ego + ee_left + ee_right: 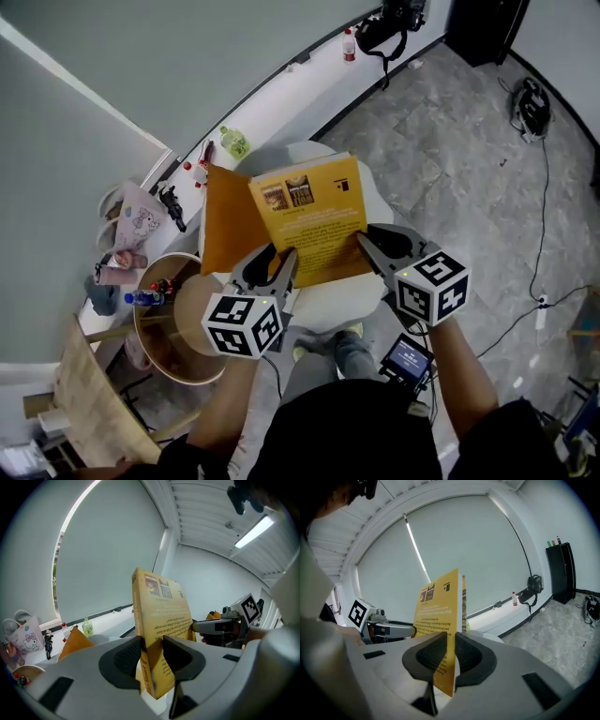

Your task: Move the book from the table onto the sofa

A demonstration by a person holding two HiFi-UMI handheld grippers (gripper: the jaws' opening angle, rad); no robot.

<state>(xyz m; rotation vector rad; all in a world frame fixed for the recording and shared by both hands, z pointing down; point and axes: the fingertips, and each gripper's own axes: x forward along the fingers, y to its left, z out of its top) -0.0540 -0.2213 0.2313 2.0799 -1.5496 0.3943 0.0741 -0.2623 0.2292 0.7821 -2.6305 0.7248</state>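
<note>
One yellow book (pixel 309 220) is held up over the round white table (pixel 342 298), its printed back cover facing up. The left gripper (pixel 281 258) is clamped on the book's lower spine corner and the right gripper (pixel 370 242) on the opposite lower edge, jaws pressed against the covers. An orange pointed shape (pixel 225 225) sits just left of the book, and a green bottle (pixel 232 142) stands on the ledge behind.

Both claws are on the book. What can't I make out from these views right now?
The sofa: in no view.
The white round table: head view, largely covered by the yellow paperback book.
Book's cover print: too small to read in any view.
</note>
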